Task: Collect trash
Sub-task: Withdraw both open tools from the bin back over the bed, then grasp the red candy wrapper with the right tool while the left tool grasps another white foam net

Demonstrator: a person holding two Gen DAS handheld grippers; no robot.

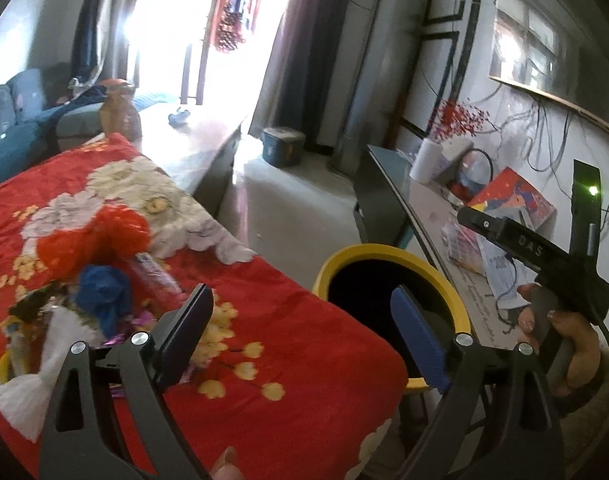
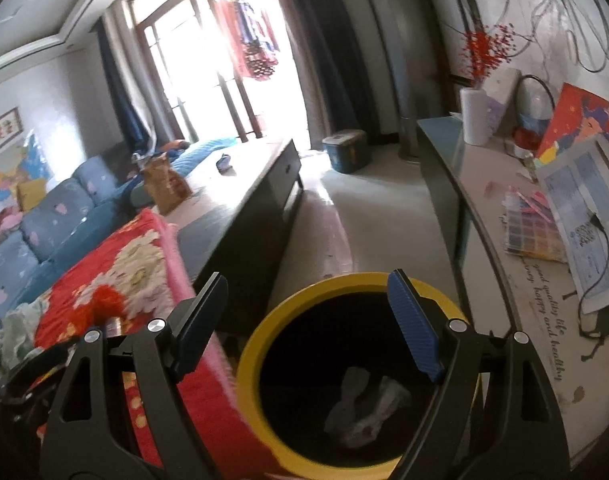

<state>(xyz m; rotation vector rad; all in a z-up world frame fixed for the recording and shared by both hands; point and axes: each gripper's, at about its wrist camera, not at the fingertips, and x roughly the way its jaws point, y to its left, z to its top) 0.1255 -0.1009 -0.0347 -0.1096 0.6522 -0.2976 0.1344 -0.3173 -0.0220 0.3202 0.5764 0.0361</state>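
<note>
Two grippers: both spread wide, nothing between the jaws.
Left gripper [image 1: 300, 340]: released, empty; low centre of the left wrist view, straddling the edge of the red cloth and the bin.
Right gripper [image 2: 308, 328]: released, empty; low centre of the right wrist view, hanging directly over the bin mouth.
Bin [image 1: 396, 252]: yellow rim, dark inside; lower right of the left wrist view, just beside the corner of the red flowered cloth [image 1: 288, 320].
Bin contents [image 2: 364, 404]: pale crumpled scraps at the bottom, seen in the lower centre of the right wrist view.
Remaining trash [image 1: 100, 300]: heap at the left edge of the left wrist view, on the cloth; blue crumpled wad, red netting [image 1: 92, 236] above it, white tissue [image 1: 32, 384] below it, shiny wrappers mixed in.
Direction from tool: heap to the left of and slightly beyond the left gripper; bin to its right.
Nearer hand: left, judged from the heap sitting just beside its left finger [image 1: 188, 328]; right hand [image 1: 564, 344] well apart, on the far side of the bin.
Long axis: none clear; heap lumpy, roughly running up and down the frame.
Next move, judged: swing left onto the blue wad or tissue, close, carry right to the bin.
Risk, judged: loose wrappers slipping out, netting dragging along.
</note>
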